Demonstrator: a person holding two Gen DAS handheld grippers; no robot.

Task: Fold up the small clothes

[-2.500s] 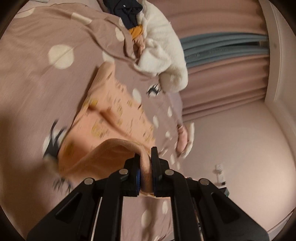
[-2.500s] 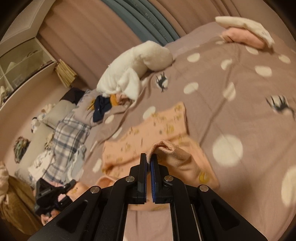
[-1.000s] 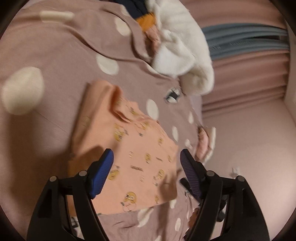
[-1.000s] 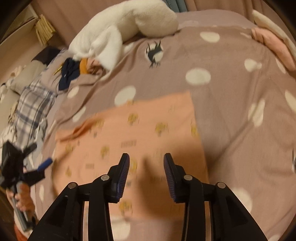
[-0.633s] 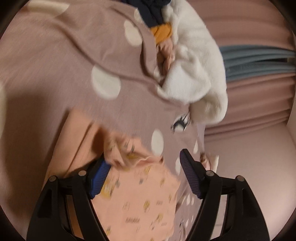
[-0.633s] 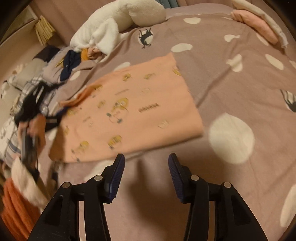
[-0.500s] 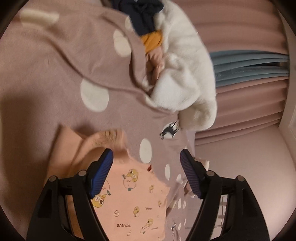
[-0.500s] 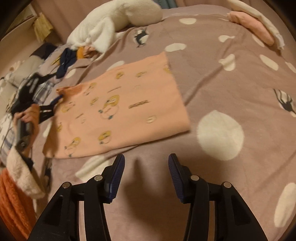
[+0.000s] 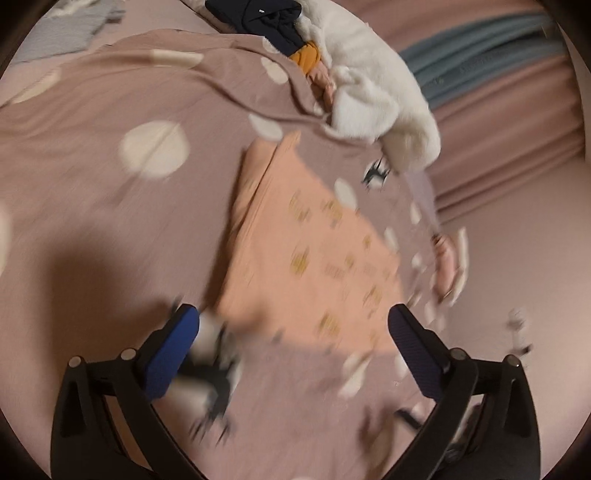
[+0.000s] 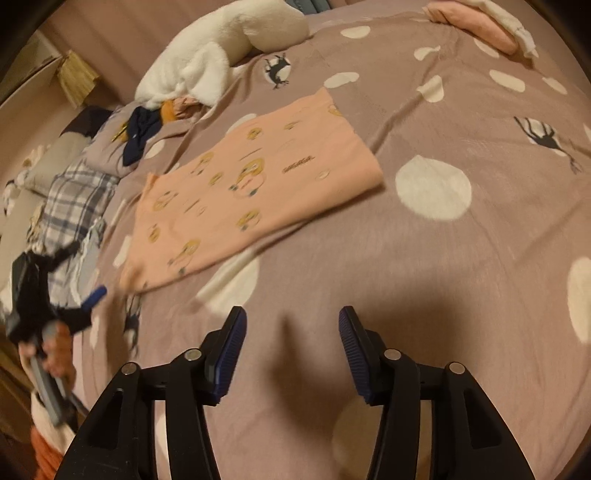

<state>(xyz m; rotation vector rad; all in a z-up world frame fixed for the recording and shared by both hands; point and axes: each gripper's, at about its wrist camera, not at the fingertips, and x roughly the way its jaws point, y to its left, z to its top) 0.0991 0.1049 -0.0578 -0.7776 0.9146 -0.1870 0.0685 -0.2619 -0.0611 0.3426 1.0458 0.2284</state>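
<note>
A small peach garment with yellow duck prints (image 10: pixel 255 184) lies folded flat as a rectangle on the mauve polka-dot bedspread (image 10: pixel 461 258). It also shows, blurred, in the left wrist view (image 9: pixel 314 251). My left gripper (image 9: pixel 291 343) is open and empty, held above the garment's near edge. It also appears at the far left of the right wrist view (image 10: pixel 55 295). My right gripper (image 10: pixel 288 332) is open and empty over bare bedspread, a short way from the garment's long side.
A white fluffy garment (image 10: pixel 221 48) and a dark and orange clothes heap (image 10: pixel 147 125) lie beyond the peach garment. A plaid cloth (image 10: pixel 74 199) lies at the left. Folded pink and white items (image 10: pixel 484 22) sit at the far right. Curtains (image 9: pixel 498 92) hang behind the bed.
Both grippers let go of the peach garment and opened after folding it over. They have since drawn back from it; the garment lies flat and the left view is blurred by motion.
</note>
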